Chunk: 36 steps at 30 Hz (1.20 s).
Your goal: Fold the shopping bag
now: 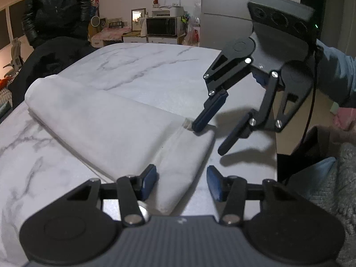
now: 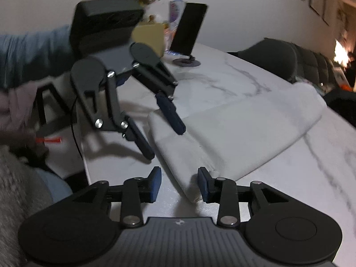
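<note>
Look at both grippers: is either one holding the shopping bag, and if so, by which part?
Nothing is held. The left gripper and the right gripper are both open, each straddling a near corner of the folded shopping bag.

bag point(image 1: 115, 124) flat on table point(image 1: 155, 66), between both open tools

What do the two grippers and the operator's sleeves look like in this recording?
Both grippers, left and right, match: ribbed grey bodies, black linkage arms with round discs and silver bolts, dark blue pads on the fingers. The right one carries a grey camera block with a green light and a black cable. Sleeves are light blue; the gloves look pink.
</note>
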### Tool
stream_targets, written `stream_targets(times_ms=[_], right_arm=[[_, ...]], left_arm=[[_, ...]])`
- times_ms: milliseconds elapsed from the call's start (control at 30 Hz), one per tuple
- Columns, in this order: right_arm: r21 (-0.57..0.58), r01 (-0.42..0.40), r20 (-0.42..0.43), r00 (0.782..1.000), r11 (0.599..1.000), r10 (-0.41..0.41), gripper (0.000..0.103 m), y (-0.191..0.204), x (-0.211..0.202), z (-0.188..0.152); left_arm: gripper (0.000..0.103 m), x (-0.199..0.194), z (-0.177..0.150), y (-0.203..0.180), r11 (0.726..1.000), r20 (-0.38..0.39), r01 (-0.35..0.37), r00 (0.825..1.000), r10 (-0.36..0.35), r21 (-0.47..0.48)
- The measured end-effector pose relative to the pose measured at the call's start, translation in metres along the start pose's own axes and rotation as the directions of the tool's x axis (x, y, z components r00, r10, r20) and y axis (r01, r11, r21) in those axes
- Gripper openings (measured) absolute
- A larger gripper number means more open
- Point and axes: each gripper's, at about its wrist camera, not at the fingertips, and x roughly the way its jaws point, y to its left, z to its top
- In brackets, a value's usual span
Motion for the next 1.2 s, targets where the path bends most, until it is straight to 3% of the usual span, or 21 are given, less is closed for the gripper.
stream_targets(times_ms=[467, 700, 867, 1067, 1200], right_arm=[[-0.090, -0.022, -0.025, 0.999, 0.996, 0.020, 0.034, -0.007, 0.005, 0.003], [0.027, -0.075, 0.003, 0.997, 0.997, 0.075, 0.034, -0.028, 0.008, 0.002], [0.154, -0.145, 0.040, 0.989, 0.977, 0.141, 0.033, -0.049, 0.009, -0.001], [0.232, -0.177, 0.052, 0.984, 0.956, 0.170, 0.032, -0.059, 0.012, 0.000], [0.280, -0.195, 0.058, 0.981, 0.940, 0.186, 0.031, -0.066, 0.014, -0.001]], left_arm=[[0.046, -0.003, -0.002, 0.009, 0.999, 0.025, 0.024, 0.999, -0.023, -0.035], [0.046, -0.006, -0.006, 0.006, 0.999, 0.058, 0.006, 0.998, -0.004, -0.031], [0.046, -0.014, -0.004, 0.000, 1.000, 0.107, -0.026, 0.994, 0.027, -0.010], [0.045, -0.019, 0.000, -0.007, 0.998, 0.107, -0.053, 0.993, 0.048, 0.044], [0.045, -0.035, 0.005, -0.010, 0.998, 0.172, -0.063, 0.983, 0.058, 0.028]])
